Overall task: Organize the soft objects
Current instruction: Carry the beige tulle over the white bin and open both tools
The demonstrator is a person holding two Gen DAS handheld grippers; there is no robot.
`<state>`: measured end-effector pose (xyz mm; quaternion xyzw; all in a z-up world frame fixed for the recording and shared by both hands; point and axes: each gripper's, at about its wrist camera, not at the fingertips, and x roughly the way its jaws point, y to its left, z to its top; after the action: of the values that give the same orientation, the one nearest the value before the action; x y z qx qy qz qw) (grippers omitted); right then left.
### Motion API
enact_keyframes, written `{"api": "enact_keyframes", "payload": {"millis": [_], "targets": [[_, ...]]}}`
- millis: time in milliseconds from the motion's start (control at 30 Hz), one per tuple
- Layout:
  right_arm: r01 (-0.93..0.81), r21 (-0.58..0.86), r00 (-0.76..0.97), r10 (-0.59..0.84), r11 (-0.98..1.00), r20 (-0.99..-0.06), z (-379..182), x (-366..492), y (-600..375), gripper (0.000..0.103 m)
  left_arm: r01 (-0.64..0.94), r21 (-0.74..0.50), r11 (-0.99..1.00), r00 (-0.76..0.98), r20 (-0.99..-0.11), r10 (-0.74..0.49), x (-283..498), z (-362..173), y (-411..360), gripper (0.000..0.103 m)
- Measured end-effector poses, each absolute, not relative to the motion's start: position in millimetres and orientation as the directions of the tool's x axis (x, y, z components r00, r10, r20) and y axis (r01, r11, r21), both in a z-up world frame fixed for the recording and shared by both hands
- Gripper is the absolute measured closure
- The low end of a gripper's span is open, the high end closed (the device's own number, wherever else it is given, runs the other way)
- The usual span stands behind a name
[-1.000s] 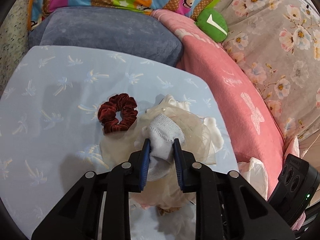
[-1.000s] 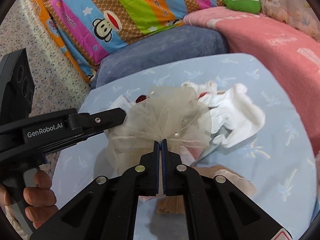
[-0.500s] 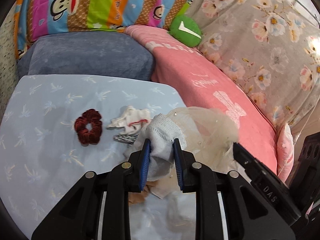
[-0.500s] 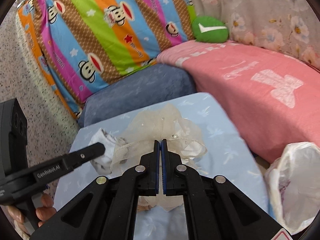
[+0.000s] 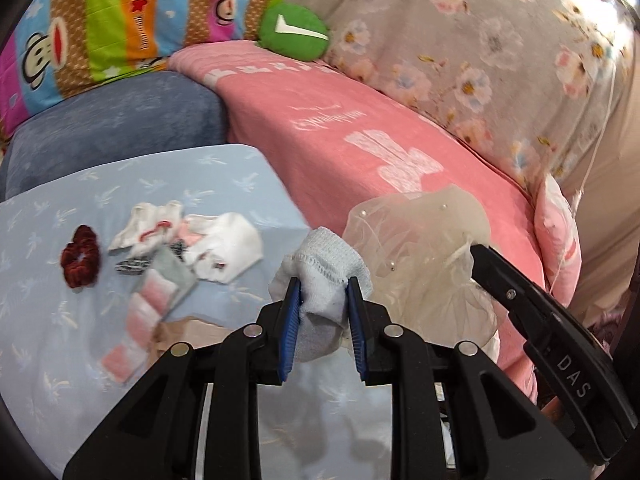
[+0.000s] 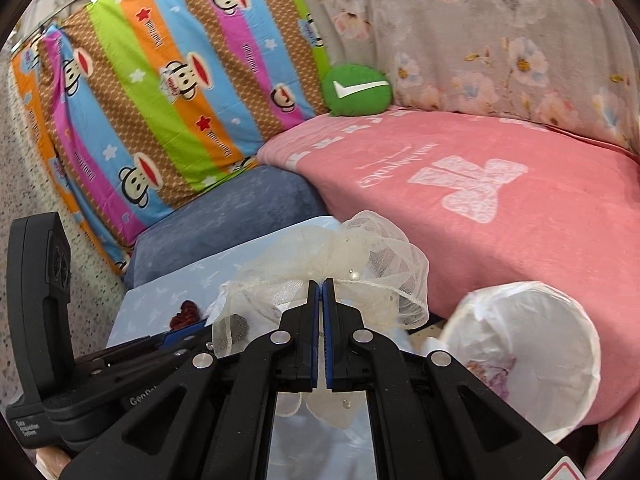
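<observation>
My left gripper [image 5: 323, 294] is shut on a pale grey-white sock [image 5: 326, 268], lifted above the light blue cloth [image 5: 48, 360]. My right gripper [image 6: 322, 292] is shut on a cream tulle mesh piece with pearls [image 6: 376, 252], also seen as the tulle [image 5: 420, 232] just right of the sock, with the right gripper's black finger [image 5: 520, 292] beside it. On the blue cloth lie a dark red scrunchie [image 5: 80, 256], white socks [image 5: 224, 248], a small white-and-red sock [image 5: 148, 228] and a pink-striped sock [image 5: 140, 316].
A white plastic bag-lined bin [image 6: 524, 352] stands open at the lower right, by the pink blanket [image 6: 480, 192]. A blue-grey cushion [image 5: 120, 120], a striped monkey-print pillow [image 6: 160, 72] and a green round cushion [image 6: 356, 90] lie behind. Floral fabric [image 5: 480, 40] hangs at the right.
Both grippers have lifted and swung right, carrying the sock and the tulle off the pile toward the pink blanket and bin. The socks underneath are now uncovered.
</observation>
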<state>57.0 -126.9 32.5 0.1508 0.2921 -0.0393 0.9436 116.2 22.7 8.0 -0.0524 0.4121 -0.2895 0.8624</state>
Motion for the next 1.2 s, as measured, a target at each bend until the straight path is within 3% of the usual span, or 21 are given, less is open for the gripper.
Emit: {"api": "enact_keyframes", "payload": {"millis": [533, 1200], "targets": [[0.347, 0.31, 0.82, -0.126, 0.885, -0.558, 22.5, -8.7, -242.1, 0.101, 0.617, -0.253, 0.746, 0.389, -0.726, -0.568, 74.5, -1.9, -99.5, 0.08], [0.415, 0.351, 0.797, -0.15, 0.839, -0.584, 2.8, -31.8, -288.9, 0.101, 0.679, -0.22, 0.701, 0.336, -0.755, -0.563, 55.5, -13.6, -154.1, 0.079]]}}
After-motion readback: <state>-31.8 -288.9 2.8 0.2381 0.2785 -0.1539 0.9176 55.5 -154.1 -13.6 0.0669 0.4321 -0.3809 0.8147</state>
